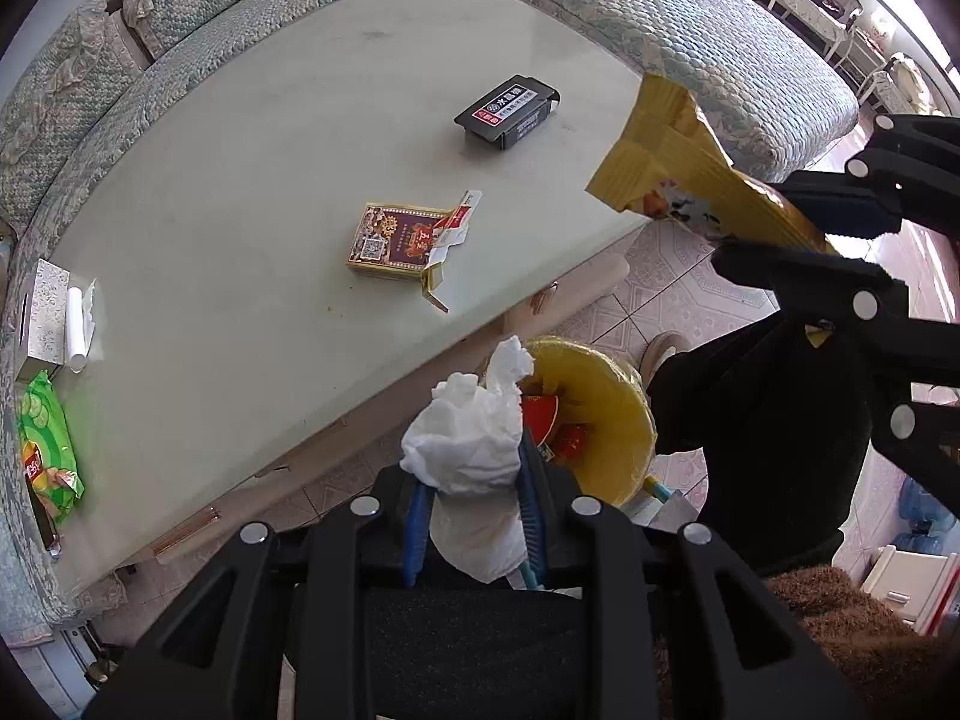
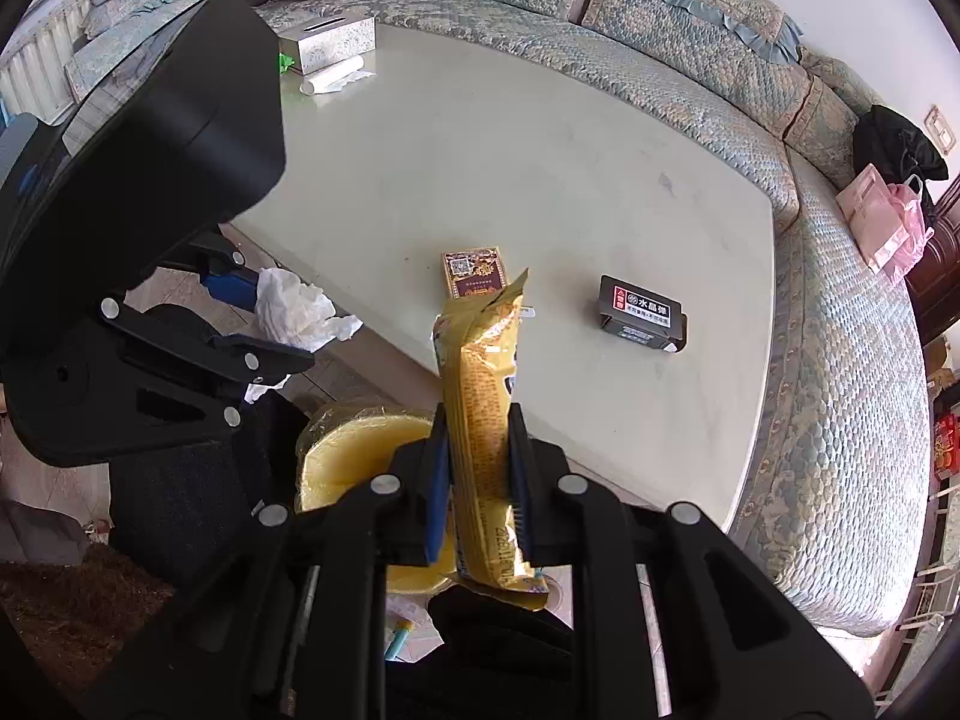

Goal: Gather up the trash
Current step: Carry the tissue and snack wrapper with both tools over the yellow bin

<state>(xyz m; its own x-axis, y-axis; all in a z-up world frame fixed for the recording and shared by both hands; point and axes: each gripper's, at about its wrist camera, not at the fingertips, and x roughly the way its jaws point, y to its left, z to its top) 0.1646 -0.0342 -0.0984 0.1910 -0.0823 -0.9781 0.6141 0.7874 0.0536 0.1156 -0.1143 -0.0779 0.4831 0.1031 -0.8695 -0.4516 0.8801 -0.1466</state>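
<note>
Two pieces of trash are held, one per gripper. The left gripper (image 1: pixel 474 516) is clamped on a crumpled white tissue (image 1: pixel 474 450) that bulges above its blue pads at lower centre. The right gripper (image 2: pixel 480 480) pinches a long yellow wrapper (image 2: pixel 480 414) standing upright between its fingers. Below both sits one yellow-lined bin (image 1: pixel 594 420) on the floor. Farther up, the pale table (image 1: pixel 288 180) carries one torn red cigarette pack (image 1: pixel 396 243), one black box (image 1: pixel 507 111) and one silver tissue box (image 2: pixel 330 42).

The right gripper (image 2: pixel 478 480) clamps a yellow wrapper (image 2: pixel 480 396) above the yellow-lined bin (image 2: pixel 348 456), beside the table (image 2: pixel 540 180).
</note>
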